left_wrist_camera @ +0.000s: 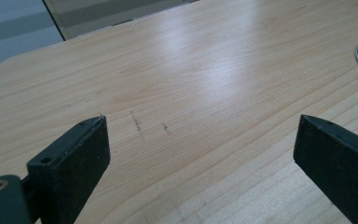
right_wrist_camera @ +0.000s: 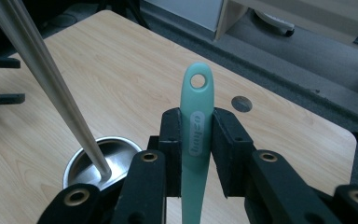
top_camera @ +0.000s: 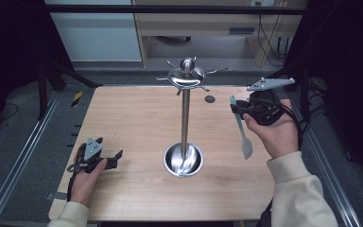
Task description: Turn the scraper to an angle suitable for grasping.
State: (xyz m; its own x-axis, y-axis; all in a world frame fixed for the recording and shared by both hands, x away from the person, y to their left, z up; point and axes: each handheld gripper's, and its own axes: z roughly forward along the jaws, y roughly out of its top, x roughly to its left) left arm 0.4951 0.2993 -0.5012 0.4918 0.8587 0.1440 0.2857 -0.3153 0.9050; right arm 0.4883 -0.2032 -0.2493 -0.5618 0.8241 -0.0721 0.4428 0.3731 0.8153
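One metal stand rises from a round base mid-table, its hooked crown high between both hands. Right tongs clamp a teal spatula by its handle, blade hanging over the table's right side. Left tongs rest apart near the left edge, bare wood ahead.

Table: pale wood, visible grain, smooth w/ soft sheen. Stand: polished metal, mirror-glossy pole, base & top. Spatula: teal plastic handle, smooth, semi-matt; pale blade. Gripper jaws: black plastic, matt. Sleeve: cream cloth, soft.
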